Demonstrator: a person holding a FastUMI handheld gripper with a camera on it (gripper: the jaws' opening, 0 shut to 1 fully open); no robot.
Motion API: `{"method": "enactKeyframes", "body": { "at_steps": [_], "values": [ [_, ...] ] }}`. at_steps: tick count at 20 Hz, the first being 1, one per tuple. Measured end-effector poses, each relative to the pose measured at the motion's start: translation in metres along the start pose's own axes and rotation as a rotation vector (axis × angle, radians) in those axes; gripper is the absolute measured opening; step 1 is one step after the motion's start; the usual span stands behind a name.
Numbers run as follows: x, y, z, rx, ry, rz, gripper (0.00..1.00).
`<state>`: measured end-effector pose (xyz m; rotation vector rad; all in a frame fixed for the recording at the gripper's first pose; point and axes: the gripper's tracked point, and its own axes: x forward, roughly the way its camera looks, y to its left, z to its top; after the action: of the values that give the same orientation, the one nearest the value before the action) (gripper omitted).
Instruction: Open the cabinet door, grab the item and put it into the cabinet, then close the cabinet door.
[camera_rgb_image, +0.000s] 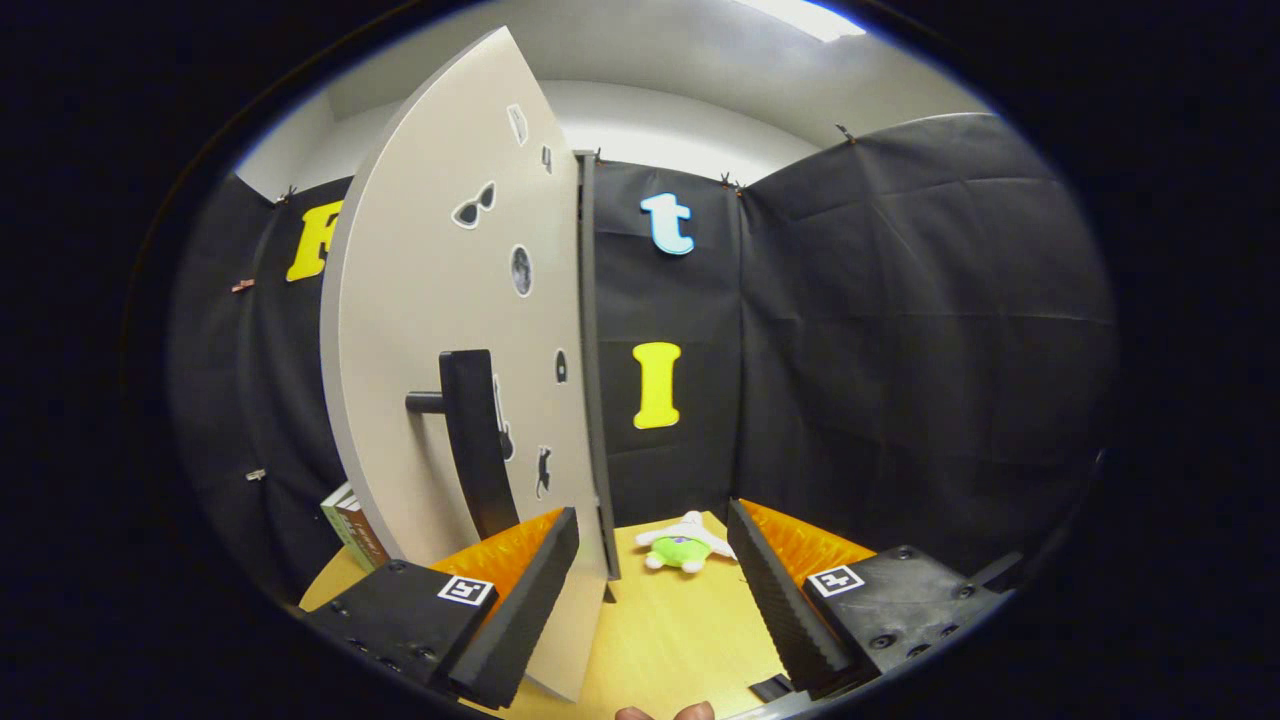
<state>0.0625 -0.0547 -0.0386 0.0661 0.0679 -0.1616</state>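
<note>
The white cabinet door (440, 330) stands swung out towards me, its free edge reaching between my fingers near the left one. It carries a black bar handle (475, 440) and several small stickers. A dark cabinet edge (590, 350) runs upright along the door's hinge side. My gripper (650, 590) is open with nothing between its fingers except the door's lower edge by the left finger (520, 610). A small green and white plush toy (683, 545) lies on the wooden table (670, 630) just beyond the fingers, near the right finger (775, 590).
A small box (352, 525) stands on the table behind the door, left of it. Black cloth walls close the booth at the back and right. Fingertips of a hand (665, 712) show at the near table edge.
</note>
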Motion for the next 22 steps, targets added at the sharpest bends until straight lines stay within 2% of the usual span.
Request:
{"method": "enactKeyframes", "body": {
  "at_steps": [10,16,22],
  "values": [
    [0.035,0.178,-0.017,-0.001,0.03,0.288,0.98],
    [0.029,0.218,-0.006,-0.032,-0.016,0.337,0.97],
    [0.033,0.222,0.002,-0.052,-0.047,0.333,0.97]
  ]
}}
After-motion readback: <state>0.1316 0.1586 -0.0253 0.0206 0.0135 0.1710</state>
